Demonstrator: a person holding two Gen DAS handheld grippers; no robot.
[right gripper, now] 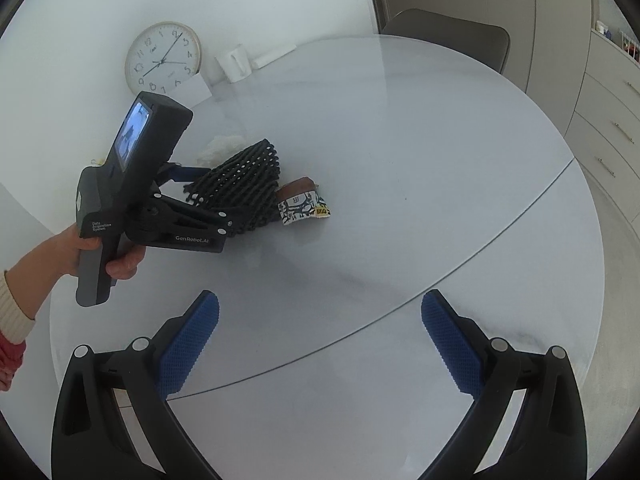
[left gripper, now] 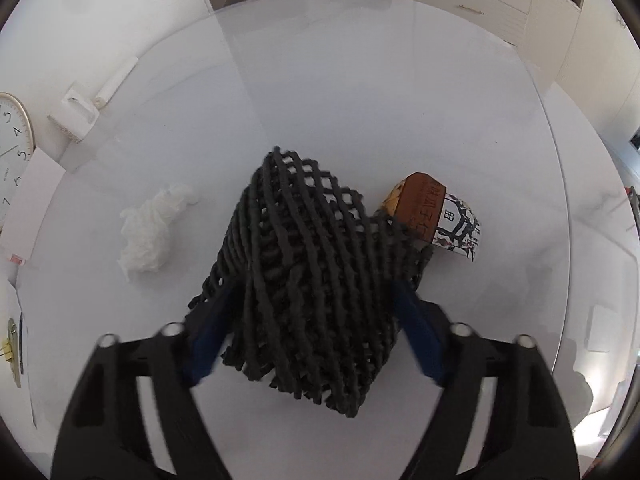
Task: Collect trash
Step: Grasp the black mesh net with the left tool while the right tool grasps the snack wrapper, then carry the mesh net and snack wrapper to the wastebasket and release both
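Observation:
My left gripper (left gripper: pixel 316 280) is shut on a black foam net sleeve (left gripper: pixel 308 280), which fills the space between its blue pads and hides their tips. The net also shows in the right wrist view (right gripper: pixel 244 184), held just above the round white table (right gripper: pixel 400 160). A brown and white snack wrapper (left gripper: pixel 436 216) lies on the table right behind the net; it shows in the right wrist view too (right gripper: pixel 302 202). A crumpled white tissue (left gripper: pixel 150 232) lies to the left of the net. My right gripper (right gripper: pixel 320 336) is open and empty, near the table's front.
A wall clock (right gripper: pixel 162 58) leans at the table's far left, with a white lint roller (left gripper: pixel 88 108) and papers beside it. A grey chair (right gripper: pixel 452 36) stands behind the table. Drawers (right gripper: pixel 608 128) line the right wall.

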